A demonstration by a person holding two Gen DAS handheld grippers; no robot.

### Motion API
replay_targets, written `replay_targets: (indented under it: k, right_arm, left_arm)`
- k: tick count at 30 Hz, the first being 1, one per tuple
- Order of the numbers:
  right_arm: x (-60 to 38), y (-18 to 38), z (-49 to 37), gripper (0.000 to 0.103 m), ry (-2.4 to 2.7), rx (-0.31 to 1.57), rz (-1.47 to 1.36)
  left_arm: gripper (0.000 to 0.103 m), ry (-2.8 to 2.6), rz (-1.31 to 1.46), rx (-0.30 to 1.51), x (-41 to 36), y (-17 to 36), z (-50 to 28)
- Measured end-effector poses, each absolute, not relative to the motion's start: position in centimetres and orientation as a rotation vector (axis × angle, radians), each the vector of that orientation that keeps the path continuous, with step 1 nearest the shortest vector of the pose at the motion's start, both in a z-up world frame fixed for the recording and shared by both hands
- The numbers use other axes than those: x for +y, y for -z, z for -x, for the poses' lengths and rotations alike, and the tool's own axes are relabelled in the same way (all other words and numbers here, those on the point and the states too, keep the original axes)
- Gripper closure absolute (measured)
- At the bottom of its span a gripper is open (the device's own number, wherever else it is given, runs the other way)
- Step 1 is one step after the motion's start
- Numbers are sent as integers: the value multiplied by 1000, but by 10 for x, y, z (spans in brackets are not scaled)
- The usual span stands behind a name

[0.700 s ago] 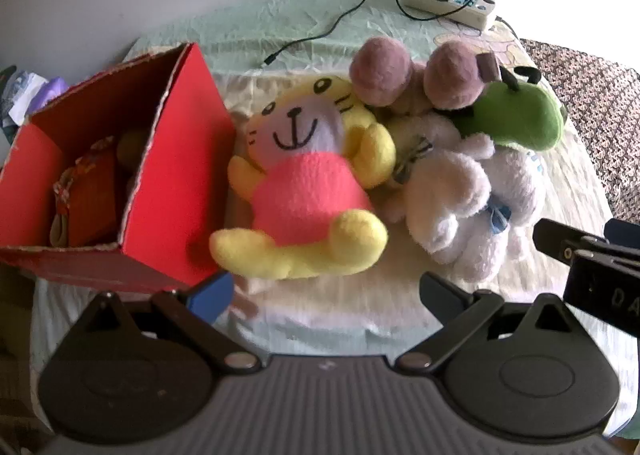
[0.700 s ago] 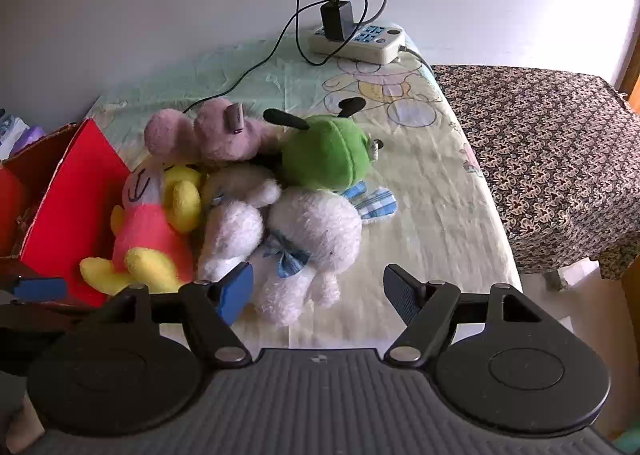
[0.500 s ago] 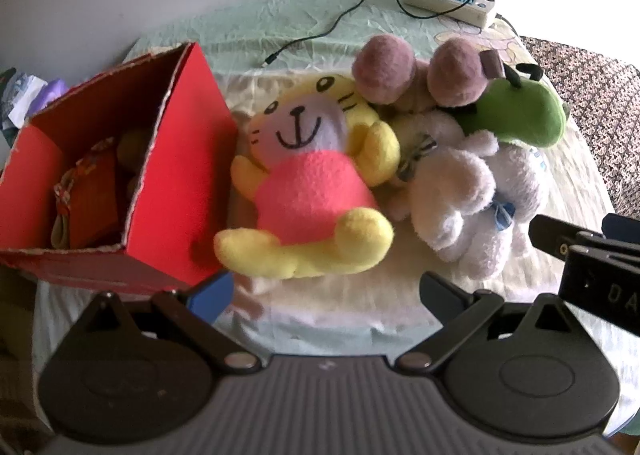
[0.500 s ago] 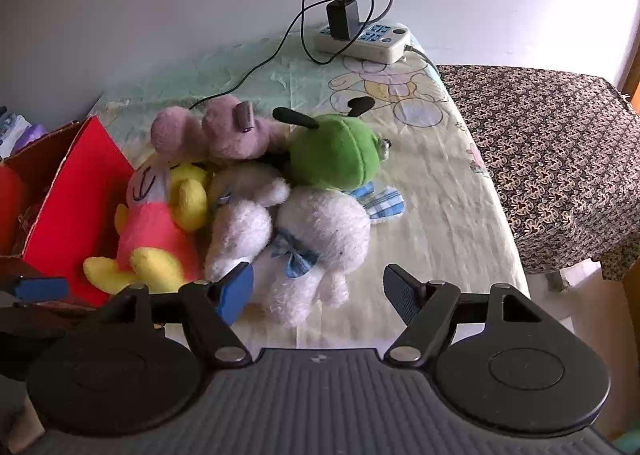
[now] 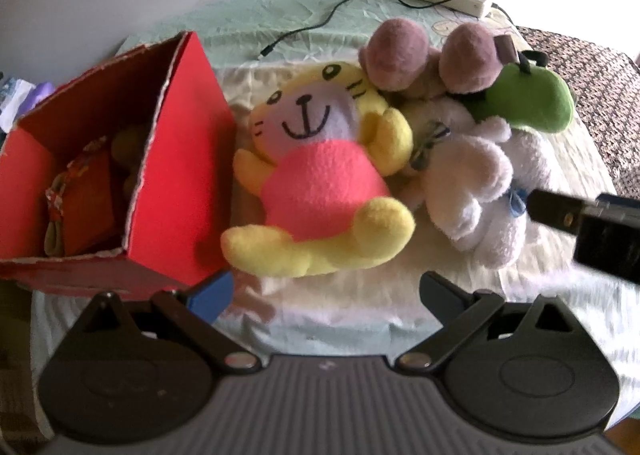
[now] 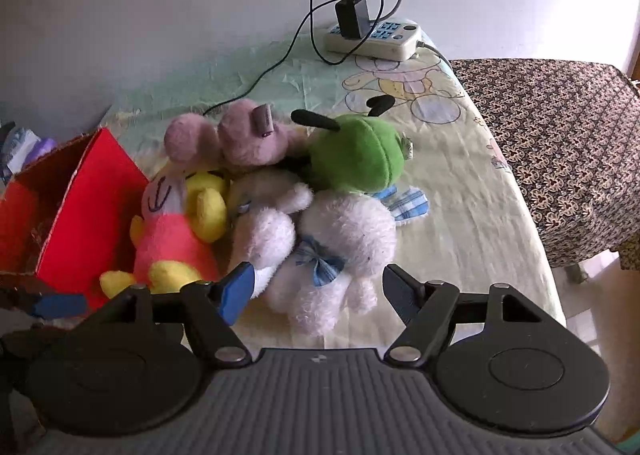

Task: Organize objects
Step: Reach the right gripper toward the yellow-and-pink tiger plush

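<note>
yellow plush cat (image 5: 320,191): soft, light, squashes | grip: pink belly | left gripper (image 5: 326,289): jaws spread, empty | right gripper (image 6: 320,287): jaws spread, empty

Bare sheet (image 6: 460,239) is lying open right of the plush heap, while the red box (image 5: 180,191) is walling in the yellow cat toy (image 5: 320,191) on the left, the white plush (image 6: 344,239) is crowding it on the right, and the power strip (image 6: 376,37) and cable are occupying the far edge.
</note>
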State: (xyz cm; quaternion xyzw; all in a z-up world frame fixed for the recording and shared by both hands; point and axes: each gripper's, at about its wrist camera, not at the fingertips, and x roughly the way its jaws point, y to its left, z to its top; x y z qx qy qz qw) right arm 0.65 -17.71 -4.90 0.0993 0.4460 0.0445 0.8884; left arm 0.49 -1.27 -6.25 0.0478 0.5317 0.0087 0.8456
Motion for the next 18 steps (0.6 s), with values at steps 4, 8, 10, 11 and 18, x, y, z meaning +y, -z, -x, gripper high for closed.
replay_targets:
  k: [4, 8, 10, 11, 18]
  right_arm:
    - [-183, 52, -8, 37, -103, 927, -260]
    - [-187, 57, -11, 44, -112, 928, -303]
    - [-188, 57, -14, 48, -134, 920, -331]
    - [-187, 56, -15, 49, -154, 915, -343]
    - [-177, 44, -32, 49, -273, 843, -370]
  left_arm:
    - [4, 24, -61, 1109, -2, 65, -1]
    - [10, 70, 20, 1079, 10, 65, 1]
    - [11, 83, 29, 1056, 10, 63, 0]
    - [12, 86, 22, 1041, 10, 63, 0]
    - [14, 146, 47, 1012, 8, 60, -20]
